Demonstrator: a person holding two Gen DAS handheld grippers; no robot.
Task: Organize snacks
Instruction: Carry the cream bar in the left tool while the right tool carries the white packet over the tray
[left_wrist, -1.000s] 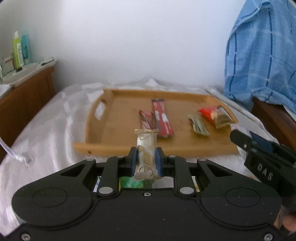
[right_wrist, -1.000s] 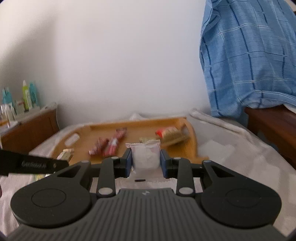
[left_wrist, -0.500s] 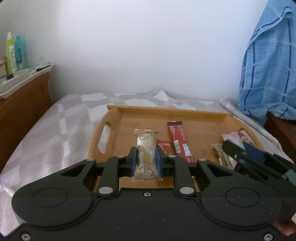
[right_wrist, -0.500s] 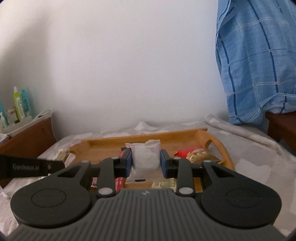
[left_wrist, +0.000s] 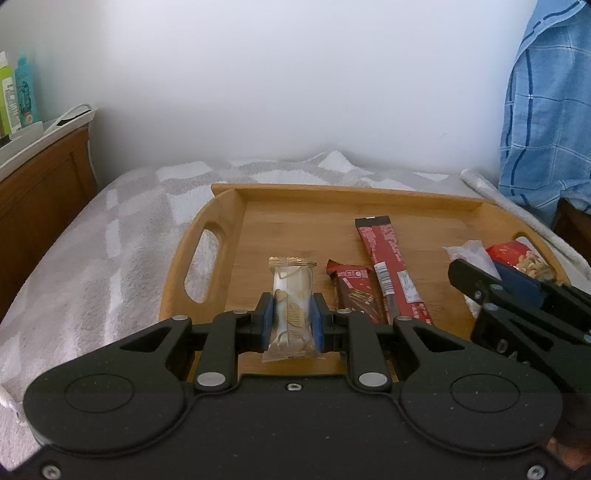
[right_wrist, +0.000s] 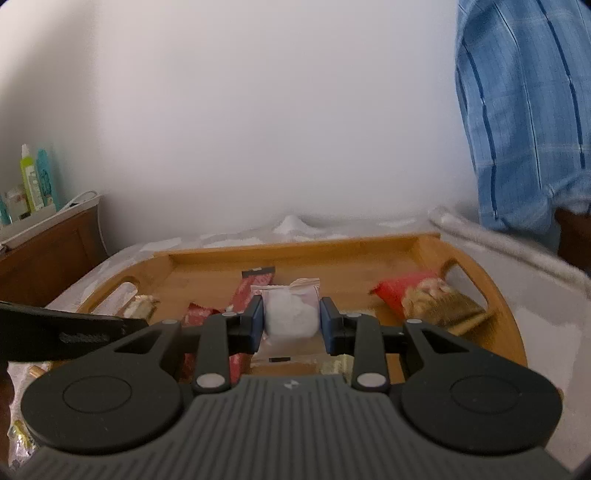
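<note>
A wooden tray (left_wrist: 225, 206) (right_wrist: 509, 306) with handle slots lies on a white-grey blanket. My left gripper (left_wrist: 292, 317) is shut on a gold-and-white snack packet (left_wrist: 292, 295), held upright over the tray's near left part. Just right of it lie a short dark-red bar (left_wrist: 356, 291) and a long red stick pack (left_wrist: 388, 262). My right gripper (right_wrist: 291, 321) is shut on a white-pink snack pouch (right_wrist: 290, 310) above the tray's middle. That gripper also shows at the right of the left wrist view, right gripper (left_wrist: 495, 284). A red nut packet (right_wrist: 424, 299) rests by the right handle.
A wooden bedside cabinet (left_wrist: 40, 184) with bottles (left_wrist: 14, 96) stands at the left. A blue checked shirt (right_wrist: 524, 110) hangs at the right over dark wood. Loose snack wrappers (right_wrist: 22, 439) lie on the blanket at the near left. The tray's far half (left_wrist: 314, 218) is bare wood.
Both grippers moved forward over the tray, each keeping its packet; the tray now looks larger and nearer. The right gripper came in beside the left one.
</note>
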